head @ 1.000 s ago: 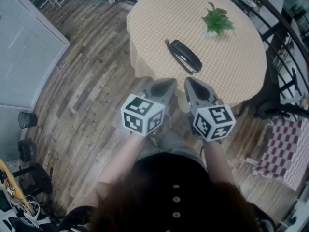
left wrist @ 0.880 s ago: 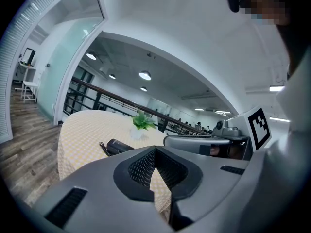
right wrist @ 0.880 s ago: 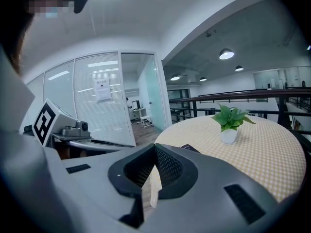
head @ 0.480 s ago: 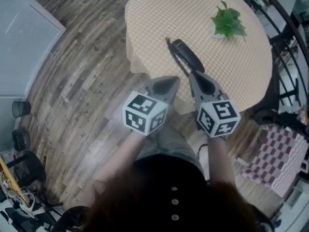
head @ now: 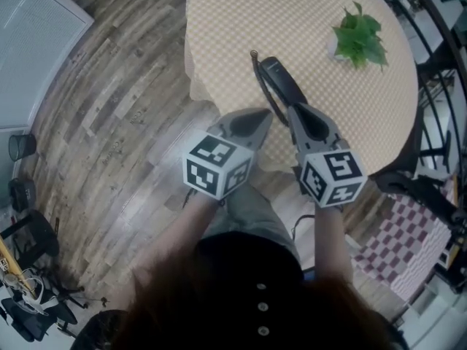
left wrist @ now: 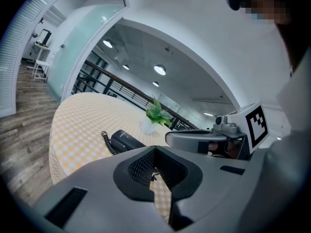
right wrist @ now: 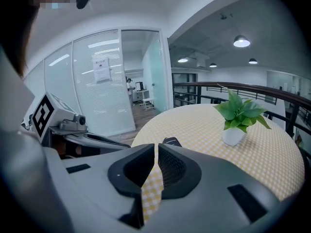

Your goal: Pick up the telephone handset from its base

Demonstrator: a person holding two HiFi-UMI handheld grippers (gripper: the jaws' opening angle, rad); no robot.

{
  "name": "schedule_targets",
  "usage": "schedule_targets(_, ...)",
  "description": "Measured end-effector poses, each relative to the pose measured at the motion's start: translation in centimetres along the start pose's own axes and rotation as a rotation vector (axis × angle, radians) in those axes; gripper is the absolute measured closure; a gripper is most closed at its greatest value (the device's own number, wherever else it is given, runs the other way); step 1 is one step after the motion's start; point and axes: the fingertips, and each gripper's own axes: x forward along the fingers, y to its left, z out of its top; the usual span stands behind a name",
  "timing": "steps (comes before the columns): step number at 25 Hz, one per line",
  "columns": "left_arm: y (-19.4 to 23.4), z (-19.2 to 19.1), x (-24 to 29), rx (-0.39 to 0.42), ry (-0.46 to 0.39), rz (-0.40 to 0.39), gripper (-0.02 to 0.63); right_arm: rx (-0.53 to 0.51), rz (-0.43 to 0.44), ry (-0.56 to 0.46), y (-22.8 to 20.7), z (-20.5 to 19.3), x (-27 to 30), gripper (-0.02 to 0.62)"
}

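Observation:
A black telephone (head: 281, 84) with its handset on the base and a coiled cord (head: 257, 71) lies on a round table with a yellow checked cloth (head: 241, 20). My left gripper (head: 261, 114) and right gripper (head: 294, 109) are side by side at the table's near edge, both shut and empty. The right tip is just short of the telephone's near end; the left tip is to its left. In the left gripper view the telephone (left wrist: 125, 141) lies beyond the shut jaws. In the right gripper view only the telephone's (right wrist: 171, 141) top shows above the jaws.
A small potted plant (head: 359, 39) stands on the table beyond and to the right of the telephone. Wooden floor (head: 109, 137) lies to the left. A red checked cloth (head: 398, 243) is at the lower right, with a dark railing (head: 430, 64) behind the table.
Both grippers have moved forward and down towards the table; their tips now reach its near edge beside the telephone. Both stay shut.

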Motion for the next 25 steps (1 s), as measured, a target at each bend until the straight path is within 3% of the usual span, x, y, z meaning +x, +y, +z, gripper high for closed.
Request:
schedule_targets(7, 1.4, -0.1, 2.2, -0.071, 0.000, 0.012, 0.600, -0.036, 0.014, 0.084, -2.1, -0.6, 2.1, 0.535)
schedule_targets(16, 3.5, -0.2, 4.0, -0.075, 0.009, 0.071, 0.600, -0.105, 0.042, 0.229, -3.8, -2.0, 4.7, 0.439)
schedule_targets(25, 4.0, -1.1, 5.5, -0.098, 0.031, 0.076, 0.600, -0.142, 0.045, 0.291, -4.8, -2.8, 6.5, 0.393)
